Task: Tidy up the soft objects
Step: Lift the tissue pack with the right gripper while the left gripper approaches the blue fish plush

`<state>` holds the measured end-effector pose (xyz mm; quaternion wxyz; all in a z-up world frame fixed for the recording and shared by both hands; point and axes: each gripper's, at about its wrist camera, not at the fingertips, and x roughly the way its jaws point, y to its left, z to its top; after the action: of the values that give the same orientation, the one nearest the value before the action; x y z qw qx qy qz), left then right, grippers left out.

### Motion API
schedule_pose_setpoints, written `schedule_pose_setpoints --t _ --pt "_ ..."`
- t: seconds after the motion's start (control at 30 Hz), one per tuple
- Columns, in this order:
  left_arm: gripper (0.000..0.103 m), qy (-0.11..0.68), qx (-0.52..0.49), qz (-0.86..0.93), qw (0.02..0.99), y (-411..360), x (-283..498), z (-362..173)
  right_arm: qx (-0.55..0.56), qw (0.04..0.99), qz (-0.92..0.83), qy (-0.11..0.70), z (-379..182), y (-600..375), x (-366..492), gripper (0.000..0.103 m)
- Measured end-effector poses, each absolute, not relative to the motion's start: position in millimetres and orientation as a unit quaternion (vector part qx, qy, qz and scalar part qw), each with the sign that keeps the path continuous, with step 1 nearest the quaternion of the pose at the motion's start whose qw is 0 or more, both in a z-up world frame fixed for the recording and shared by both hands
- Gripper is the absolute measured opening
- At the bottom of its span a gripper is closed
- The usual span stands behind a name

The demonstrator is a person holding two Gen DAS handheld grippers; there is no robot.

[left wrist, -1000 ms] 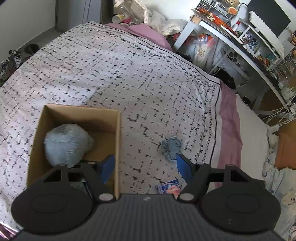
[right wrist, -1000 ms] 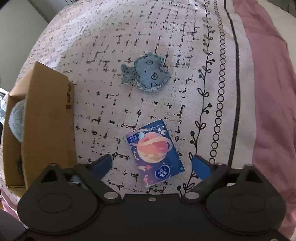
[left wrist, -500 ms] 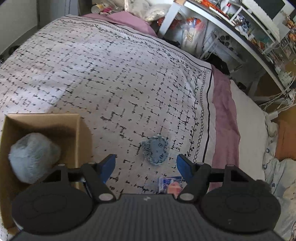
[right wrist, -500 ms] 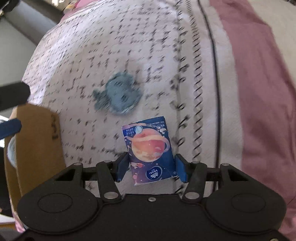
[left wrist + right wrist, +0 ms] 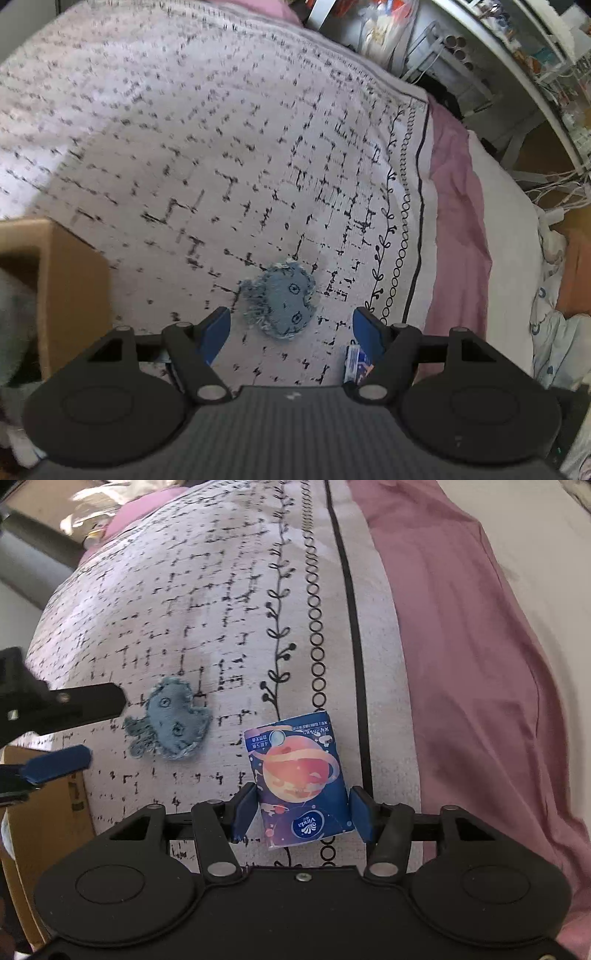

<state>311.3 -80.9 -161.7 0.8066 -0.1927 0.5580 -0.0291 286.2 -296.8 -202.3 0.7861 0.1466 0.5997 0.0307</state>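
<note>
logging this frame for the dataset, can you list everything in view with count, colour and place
tissue pack: one, dark blue with an orange planet, between the right gripper's fingers
small plush toy: one, blue, flat on the bedspread, ahead of the left gripper
cardboard box: one, brown, on the bed at the left edge
fluffy plush: one, grey-blue, inside the box
bedspread: one, white with black marks, over the bed
pink sheet: one, beside the bedspread's border
desk: one, white, cluttered, beyond the bed
left gripper: black, blue fingers, open
right gripper: black, blue fingers, jaws opening slightly, pack between them
</note>
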Motion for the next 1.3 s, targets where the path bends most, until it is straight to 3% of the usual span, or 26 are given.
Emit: schedule_pose_setpoints --t 0.5,0.57,0.6,0.7,0.83,1.3 --pt "0.071 0.591 -0.182 -0.022 0.785 -101.8 333.5 -214.6 0.175 0.772 0.021 0.611 -215.3 -297.7 290.7 0.059" --pt "0.066 0.590 -0.165 -0.018 0.790 -106.5 333.8 -214.4 0.179 0.772 0.021 0.610 -215.1 -298.7 290.5 0.059" --pt "0.059 0.590 -0.158 -0.019 0.792 -108.0 334.5 -214.2 0.179 0.772 0.021 0.610 -214.7 -299.4 290.0 0.057" --pt "0.025 0.594 -0.160 -0.030 0.788 -106.5 331.8 -214.6 0.175 0.775 0.019 0.607 -212.9 -298.6 289.3 0.055" --pt "0.007 0.586 -0.172 -0.031 0.791 -101.7 319.3 -208.4 0.165 0.786 0.022 0.596 -206.1 -295.6 287.5 0.054" --pt "0.000 0.538 -0.211 -0.051 0.814 -78.5 275.7 -166.2 0.160 0.812 0.037 0.561 -170.5 -289.4 259.8 0.054"
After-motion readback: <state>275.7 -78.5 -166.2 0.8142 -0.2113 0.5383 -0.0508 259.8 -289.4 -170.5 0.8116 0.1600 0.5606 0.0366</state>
